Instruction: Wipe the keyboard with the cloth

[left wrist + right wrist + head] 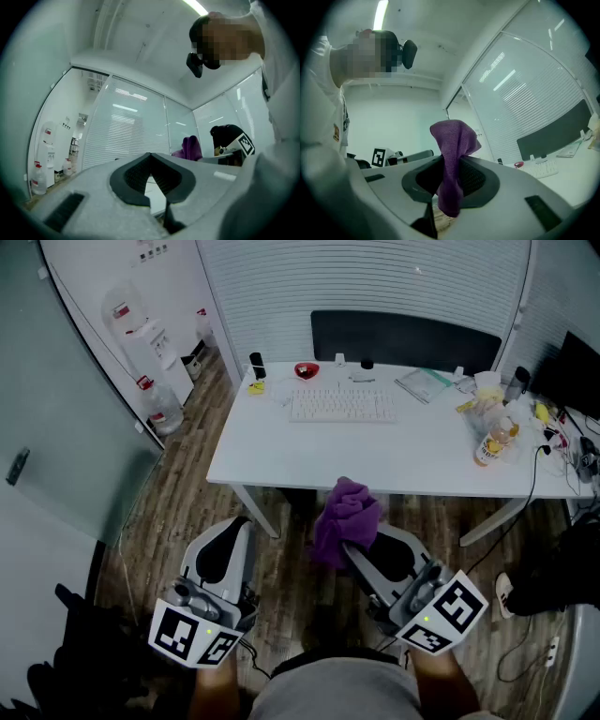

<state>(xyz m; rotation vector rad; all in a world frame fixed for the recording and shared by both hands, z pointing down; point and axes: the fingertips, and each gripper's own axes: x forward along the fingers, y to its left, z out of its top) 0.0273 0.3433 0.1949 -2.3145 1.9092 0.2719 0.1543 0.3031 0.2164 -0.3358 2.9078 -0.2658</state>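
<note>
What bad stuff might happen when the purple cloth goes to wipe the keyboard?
1. The right gripper pinches the purple cloth in one narrow bunch. It might slip out, or the hard jaws might bump the keys of the keyboard instead of the soft cloth.
2. A small red thing sits just behind the keyboard, so a long swipe could push it.
</note>
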